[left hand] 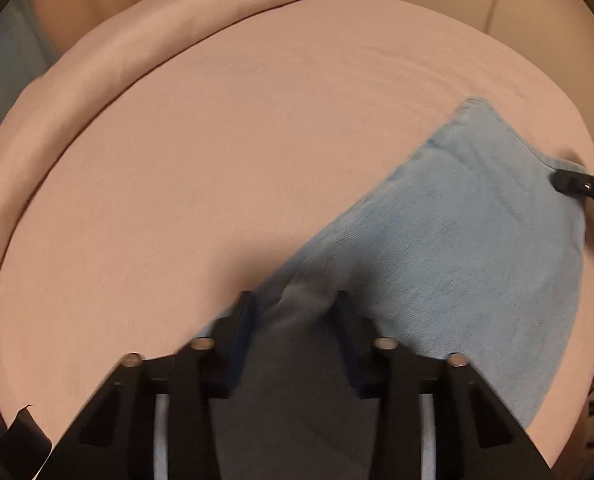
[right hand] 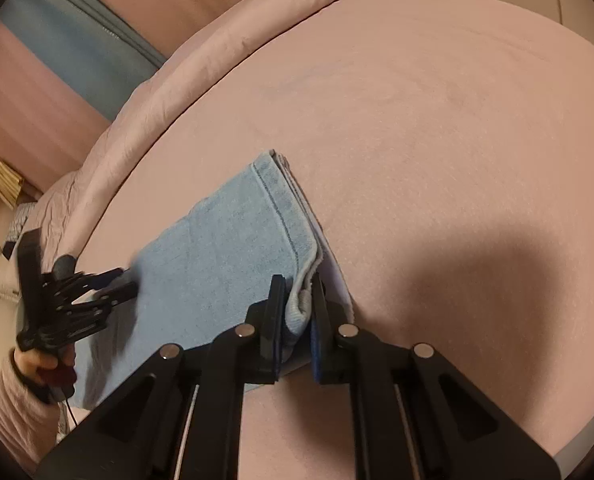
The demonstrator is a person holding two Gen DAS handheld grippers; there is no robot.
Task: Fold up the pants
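Light blue denim pants (left hand: 457,248) lie folded into a long strip on a pink bed sheet (left hand: 217,160). My left gripper (left hand: 293,304) has its jaws around one edge of the pants, with cloth bunched between the fingers. My right gripper (right hand: 299,292) is shut on the hem end of the pants (right hand: 225,256), with folded layers pinched between the pads. The left gripper also shows in the right wrist view (right hand: 125,282) at the far side of the strip. A right gripper fingertip shows in the left wrist view (left hand: 569,182) at the pants' far edge.
A rolled pink duvet (left hand: 109,64) runs along the far edge of the bed, also in the right wrist view (right hand: 201,64). Pink and blue curtains (right hand: 69,44) hang behind. Clutter (right hand: 1,184) sits at the left of the bed.
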